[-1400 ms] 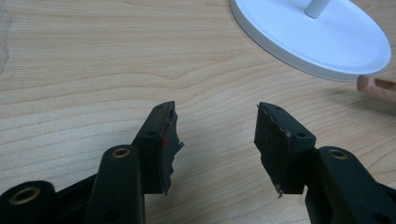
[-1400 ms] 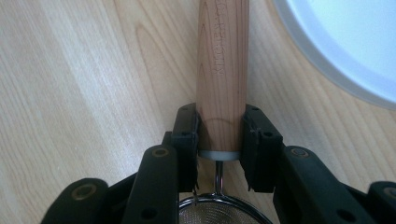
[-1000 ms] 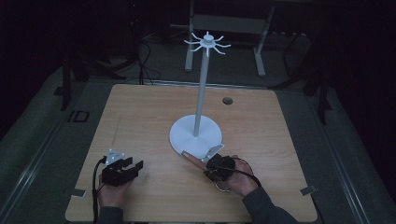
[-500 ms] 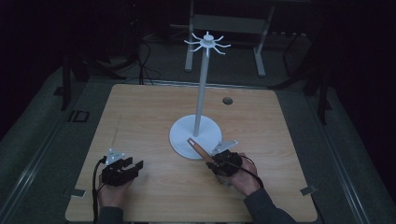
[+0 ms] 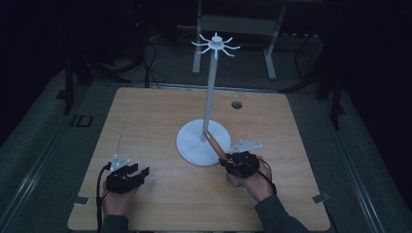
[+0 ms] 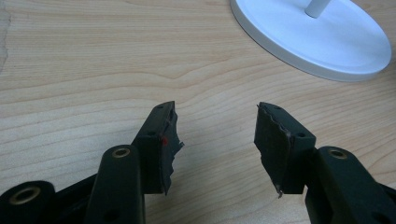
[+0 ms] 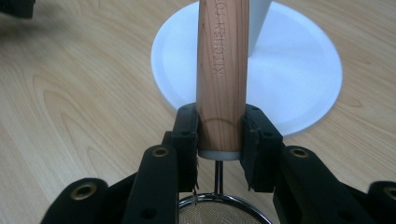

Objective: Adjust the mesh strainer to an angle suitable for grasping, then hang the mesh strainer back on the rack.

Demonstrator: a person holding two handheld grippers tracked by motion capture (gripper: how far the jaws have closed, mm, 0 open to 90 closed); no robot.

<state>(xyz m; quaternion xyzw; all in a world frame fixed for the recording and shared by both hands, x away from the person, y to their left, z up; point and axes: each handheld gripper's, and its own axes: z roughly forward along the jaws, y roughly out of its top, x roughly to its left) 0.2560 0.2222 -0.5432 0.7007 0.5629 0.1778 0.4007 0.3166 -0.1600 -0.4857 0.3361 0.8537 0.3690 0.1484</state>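
Note:
A white stand has a round base (image 5: 194, 145), a tall pole (image 5: 210, 92) and a ring of hooks (image 5: 215, 44) at its top. My right gripper (image 5: 226, 158) is shut on the wooden handle (image 5: 213, 142) of a small mesh strainer, and the handle slants up over the base toward the pole. In the right gripper view the jaws clamp the handle (image 7: 222, 60) near its lower end, with the strainer's mesh (image 7: 219, 213) just below my right gripper (image 7: 219, 135). My left gripper (image 5: 138, 171) rests open on the table at the front left, its fingers (image 6: 161, 140) holding nothing.
The wooden table (image 5: 145, 116) has a small round hole (image 5: 236, 104) behind the stand. The stand's base (image 6: 327, 42) lies ahead and right of the left gripper. A grey metal frame (image 5: 233, 24) stands on the floor beyond the table.
My right gripper has shifted right and slightly up, swinging the wooden handle from pointing left along the base's front edge to pointing at the pole. The left gripper has stayed put.

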